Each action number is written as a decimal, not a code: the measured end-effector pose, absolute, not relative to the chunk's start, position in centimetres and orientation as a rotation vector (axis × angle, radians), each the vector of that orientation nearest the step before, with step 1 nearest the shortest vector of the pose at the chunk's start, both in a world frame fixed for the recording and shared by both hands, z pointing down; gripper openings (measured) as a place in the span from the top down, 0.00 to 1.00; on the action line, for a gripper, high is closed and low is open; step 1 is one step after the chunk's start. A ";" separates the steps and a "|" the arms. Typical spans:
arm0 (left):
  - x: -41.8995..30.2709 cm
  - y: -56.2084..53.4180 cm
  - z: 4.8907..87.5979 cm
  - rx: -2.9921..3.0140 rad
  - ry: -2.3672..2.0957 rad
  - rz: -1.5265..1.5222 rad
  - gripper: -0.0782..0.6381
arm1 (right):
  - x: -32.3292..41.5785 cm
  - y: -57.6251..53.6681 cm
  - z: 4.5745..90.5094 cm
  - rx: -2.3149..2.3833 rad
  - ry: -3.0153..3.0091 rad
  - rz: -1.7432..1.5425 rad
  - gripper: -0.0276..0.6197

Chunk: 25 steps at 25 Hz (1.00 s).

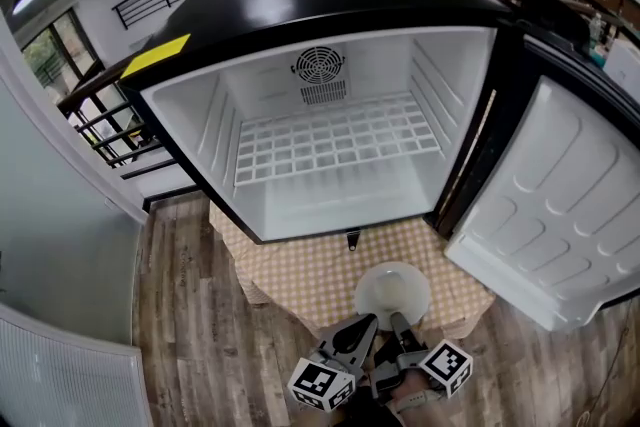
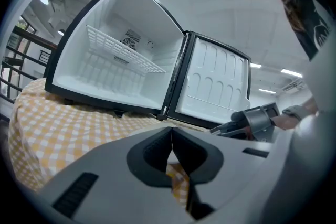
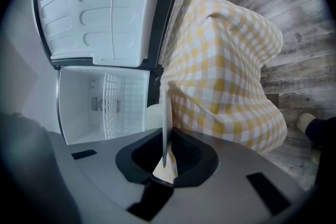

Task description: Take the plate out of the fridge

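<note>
A white plate (image 1: 392,291) lies over the yellow checked tablecloth (image 1: 300,277) in front of the open fridge (image 1: 330,45). My right gripper (image 1: 400,322) is shut on its near rim. In the right gripper view the plate (image 3: 165,113) shows edge-on as a thin white line pinched between the jaws of the right gripper (image 3: 167,136). My left gripper (image 1: 357,332) sits just left of the plate, apart from it. In the left gripper view its jaws (image 2: 171,136) meet with nothing between them. The fridge's wire shelf (image 1: 335,143) holds nothing.
The fridge door (image 1: 560,205) stands swung wide to the right. The small covered table (image 3: 226,65) is edged by wooden floor (image 1: 190,335) on both sides. A railing (image 1: 110,130) runs at the far left. A shoe (image 3: 310,123) shows at the right edge.
</note>
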State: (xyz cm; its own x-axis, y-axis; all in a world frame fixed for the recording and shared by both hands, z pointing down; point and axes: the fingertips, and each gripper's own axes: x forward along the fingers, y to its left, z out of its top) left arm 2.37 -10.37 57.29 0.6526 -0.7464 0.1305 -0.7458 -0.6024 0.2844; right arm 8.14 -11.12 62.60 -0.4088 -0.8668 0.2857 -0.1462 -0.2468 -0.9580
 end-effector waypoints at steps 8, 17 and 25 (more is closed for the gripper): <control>2.2 -11.0 56.5 2.552 -1.191 -0.026 0.88 | 7.9 -11.2 62.6 -1.283 1.482 -1.766 0.87; 2.1 -11.0 55.8 2.555 -1.185 -0.051 0.88 | 6.4 -11.2 61.3 -1.210 1.759 -1.833 0.65; 2.7 -9.5 57.8 2.536 -1.144 0.035 0.88 | 6.1 -10.7 61.3 -1.263 2.137 -1.785 0.63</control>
